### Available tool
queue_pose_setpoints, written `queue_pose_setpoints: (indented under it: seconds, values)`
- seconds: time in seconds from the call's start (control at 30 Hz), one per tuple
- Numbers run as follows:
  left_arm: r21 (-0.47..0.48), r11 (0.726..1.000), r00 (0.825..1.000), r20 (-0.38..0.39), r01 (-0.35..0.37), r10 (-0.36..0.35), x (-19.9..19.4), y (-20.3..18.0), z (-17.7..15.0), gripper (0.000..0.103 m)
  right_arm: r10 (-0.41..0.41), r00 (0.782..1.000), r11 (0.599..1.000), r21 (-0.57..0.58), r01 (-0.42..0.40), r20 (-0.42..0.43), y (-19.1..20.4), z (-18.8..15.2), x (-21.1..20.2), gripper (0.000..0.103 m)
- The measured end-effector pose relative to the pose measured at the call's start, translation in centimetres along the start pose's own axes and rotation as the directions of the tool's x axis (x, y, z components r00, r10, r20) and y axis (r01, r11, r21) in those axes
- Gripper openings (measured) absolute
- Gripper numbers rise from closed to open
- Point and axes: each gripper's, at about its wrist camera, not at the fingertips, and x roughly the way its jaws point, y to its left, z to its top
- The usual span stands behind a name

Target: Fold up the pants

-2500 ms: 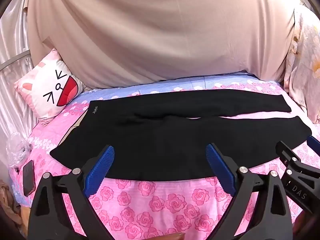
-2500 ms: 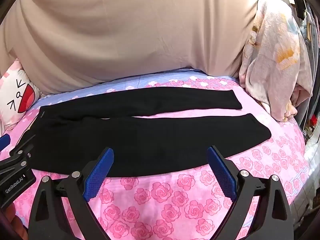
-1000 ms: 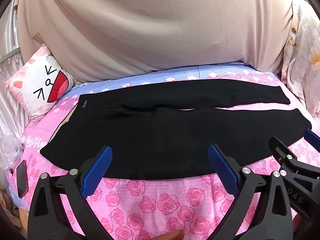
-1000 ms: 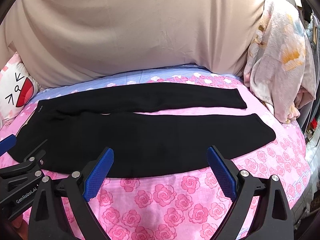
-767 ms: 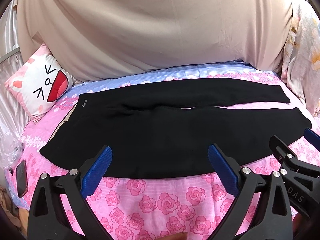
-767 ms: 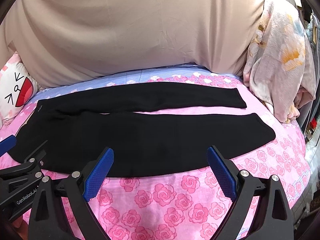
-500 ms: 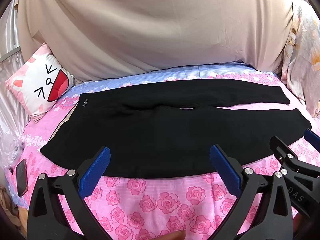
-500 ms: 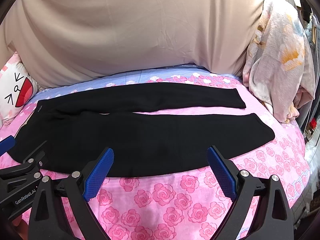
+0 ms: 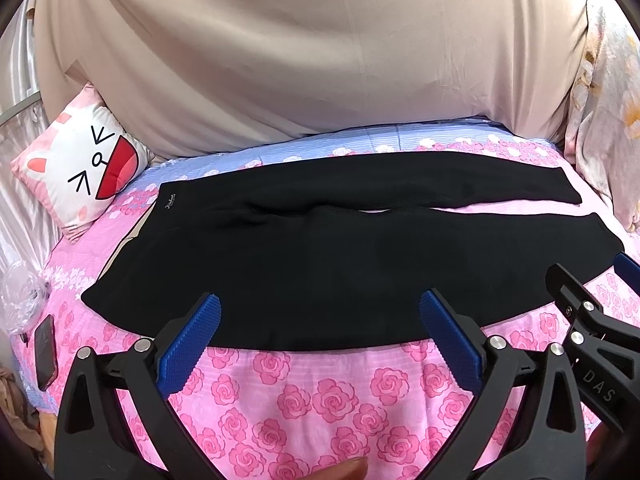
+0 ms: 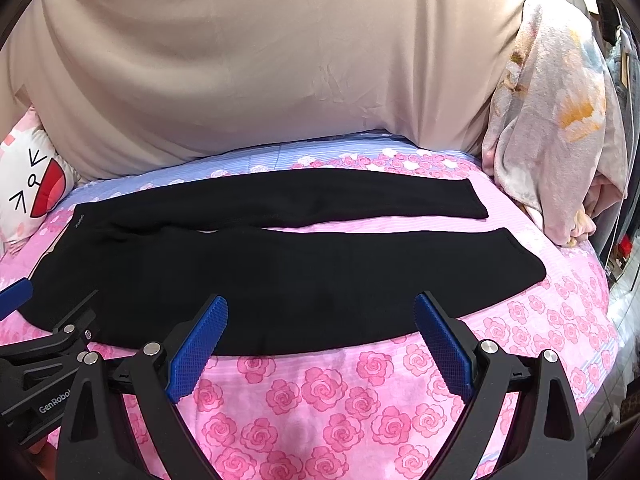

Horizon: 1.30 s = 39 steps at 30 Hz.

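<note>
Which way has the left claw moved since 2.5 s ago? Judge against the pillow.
Yes: left claw drifted slightly right; the pillow now sits nearer the view's left edge.

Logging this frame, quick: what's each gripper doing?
Left gripper: open, holding nothing.
Right gripper: open, holding nothing.

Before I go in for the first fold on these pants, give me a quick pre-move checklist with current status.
1. Left gripper open, nothing held: ok.
2. Right gripper open, nothing held: ok.
3. Black pants spread flat on the pink floral bedspread, both legs laid out to the right: ok.
4. Legs stacked for folding: not ok; a strip of bedspread shows between them.
5. Near edge of the pants clear of both grippers: ok; neither touches the fabric.
6. Clutter on the pants: ok; the cat cushion and the phone lie off the fabric.
</note>
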Motion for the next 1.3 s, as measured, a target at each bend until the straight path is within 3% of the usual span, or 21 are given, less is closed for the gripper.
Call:
queue_pose_setpoints:
  seconds: [1.07,1.2,1.3]
  values:
    - [-0.011,1.000,1.000,-0.025,-0.002,0.002,1.4,0.4,-0.1,0.098,0.003,1.000,1.000,-0.003,-0.003,-0.021,0.5,-0.1,1.2,0.092]
    - [-0.014,1.000,1.000,-0.020,0.017,-0.018,1.8,0.5,0.2,0.098,0.029,0.999,1.000,0.006,-0.029,-0.020,-0.4,0.3,1.8,0.092]
    - [-0.037,0.998,0.998,-0.031,0.051,-0.052,2.6,1.1,0.6,0.098,0.073,0.997,0.997,0.037,-0.074,0.006,-3.3,1.7,2.8,0.092]
